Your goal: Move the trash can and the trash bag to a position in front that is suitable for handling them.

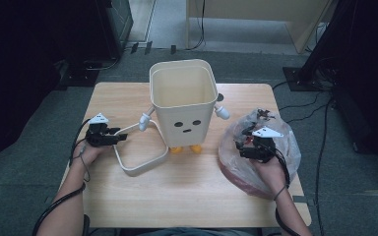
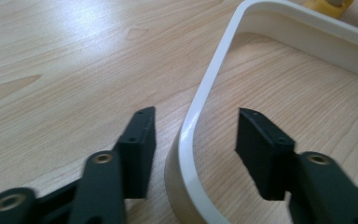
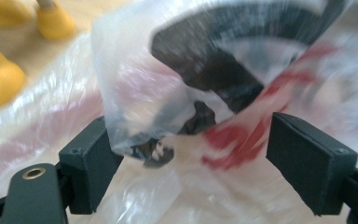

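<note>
A cream bin (image 1: pixel 182 98) with a face, white arms and yellow feet (image 1: pixel 186 148) stands at the table's middle back. Its loose cream ring (image 1: pixel 142 157) lies on the wood in front of it, to the left. My left gripper (image 1: pixel 123 137) is at the ring's left side. In the left gripper view the left gripper (image 2: pixel 196 112) is open, one jaw on each side of the ring's wall (image 2: pixel 200 93), pads apart from it. My right gripper (image 1: pixel 241 147) rests on a crumpled plastic bag (image 1: pixel 275 132). In its own view the right gripper (image 3: pixel 189 126) is open wide with a bunched, blurred fold of the bag (image 3: pixel 177 56) between the jaws.
The wooden table (image 1: pixel 187 196) has bare wood along its front. The bin's yellow feet (image 3: pixel 0 79) show at the upper left of the right gripper view. Grey floor, cables and dark furniture surround the table.
</note>
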### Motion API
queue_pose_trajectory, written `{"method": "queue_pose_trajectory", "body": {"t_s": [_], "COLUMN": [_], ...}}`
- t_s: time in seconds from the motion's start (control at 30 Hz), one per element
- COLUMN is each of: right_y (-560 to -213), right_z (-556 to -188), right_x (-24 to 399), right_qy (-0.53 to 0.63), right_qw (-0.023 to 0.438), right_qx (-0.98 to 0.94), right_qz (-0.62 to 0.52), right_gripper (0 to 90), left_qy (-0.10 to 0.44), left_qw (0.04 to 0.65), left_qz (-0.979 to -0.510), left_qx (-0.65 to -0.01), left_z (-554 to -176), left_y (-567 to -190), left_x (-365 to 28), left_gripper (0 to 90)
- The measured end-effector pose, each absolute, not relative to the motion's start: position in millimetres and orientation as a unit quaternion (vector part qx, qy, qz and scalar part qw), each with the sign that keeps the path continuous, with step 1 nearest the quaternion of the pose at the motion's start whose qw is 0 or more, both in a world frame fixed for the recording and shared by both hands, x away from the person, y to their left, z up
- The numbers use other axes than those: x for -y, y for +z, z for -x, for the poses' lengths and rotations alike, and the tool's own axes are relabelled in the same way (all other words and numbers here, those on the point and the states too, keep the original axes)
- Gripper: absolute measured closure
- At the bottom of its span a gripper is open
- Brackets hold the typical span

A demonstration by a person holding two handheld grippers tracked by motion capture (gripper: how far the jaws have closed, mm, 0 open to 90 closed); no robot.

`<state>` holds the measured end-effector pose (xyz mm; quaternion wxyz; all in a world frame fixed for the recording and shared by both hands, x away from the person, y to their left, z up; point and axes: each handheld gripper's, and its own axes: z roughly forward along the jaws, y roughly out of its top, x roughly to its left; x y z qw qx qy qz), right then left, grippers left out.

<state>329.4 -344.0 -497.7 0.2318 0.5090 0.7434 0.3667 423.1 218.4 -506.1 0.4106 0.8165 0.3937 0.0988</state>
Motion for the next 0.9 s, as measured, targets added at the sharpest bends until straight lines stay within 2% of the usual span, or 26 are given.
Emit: {"method": "queue_pose_trajectory", "body": {"t_s": [0.07,0.4,0.53,0.63,0.9], "right_y": [-504,-522,-522,-522,-522], "right_z": [-331,-338,-339,-340,-339], "right_x": [342,336,337,338,338], "right_qy": [0.356,0.337,0.343,0.351,0.354], "right_qw": [0.223,0.233,0.229,0.217,0.227], "right_qx": [-0.75,-0.765,-0.761,-0.759,-0.748], "right_qz": [-0.51,-0.496,-0.5,-0.503,-0.513], "right_gripper": [18.7,20.7,22.5,29.2,47.7], "left_qy": [0.104,0.116,0.128,0.128,0.134], "left_qw": [0.413,0.397,0.393,0.388,0.39], "left_qz": [-0.818,-0.823,-0.827,-0.828,-0.827], "left_qx": [-0.388,-0.389,-0.38,-0.384,-0.382], "left_z": [-423,-423,-422,-422,-421], "left_y": [-505,-508,-508,-511,-514], "left_x": [-217,-217,-218,-219,-221], "left_gripper": [39.4,32.5,32.4,30.6,29.3]}}
